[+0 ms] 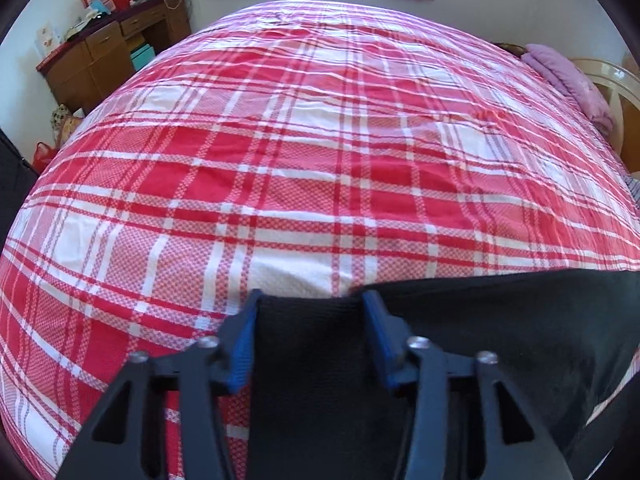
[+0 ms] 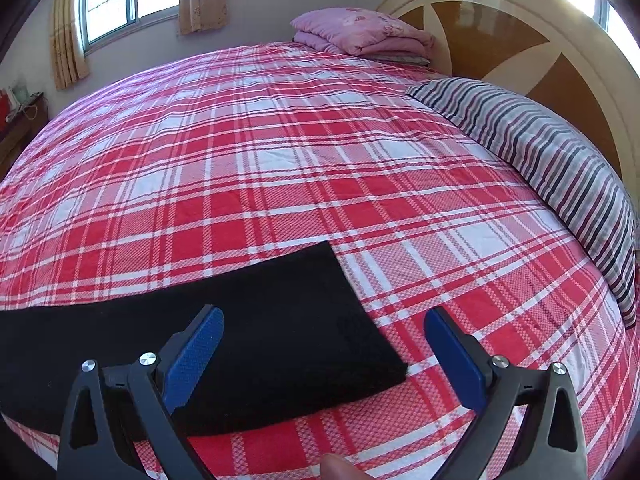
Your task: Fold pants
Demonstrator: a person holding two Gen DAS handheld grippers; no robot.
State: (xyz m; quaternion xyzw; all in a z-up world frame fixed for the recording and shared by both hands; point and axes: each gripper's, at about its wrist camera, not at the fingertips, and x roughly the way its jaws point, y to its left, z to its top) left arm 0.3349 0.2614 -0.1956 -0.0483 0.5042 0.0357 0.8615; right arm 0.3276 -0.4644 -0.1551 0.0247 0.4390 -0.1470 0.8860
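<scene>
Black pants [image 2: 260, 300] lie flat as a long folded strip on the red-and-white plaid bedsheet [image 2: 280, 140], near the bed's front edge. My left gripper [image 1: 312, 296] straddles one end of the pants [image 1: 500, 320]. Its blue pads stand partway apart with black cloth filling the gap, and I see no cloth pinched or lifted. My right gripper [image 2: 324, 312] hangs wide open over the other end. Its left finger is above the black cloth and its right finger above bare sheet past the cloth's corner. A fingertip of the person [image 2: 336, 466] shows at the bottom edge.
A striped pillow [image 2: 540, 152] and a folded pink quilt [image 2: 360, 32] lie against the headboard [image 2: 500, 20] on the right. A wooden desk [image 1: 108, 52] with bags and boxes stands beyond the bed's left side. Curtained windows are on the far wall.
</scene>
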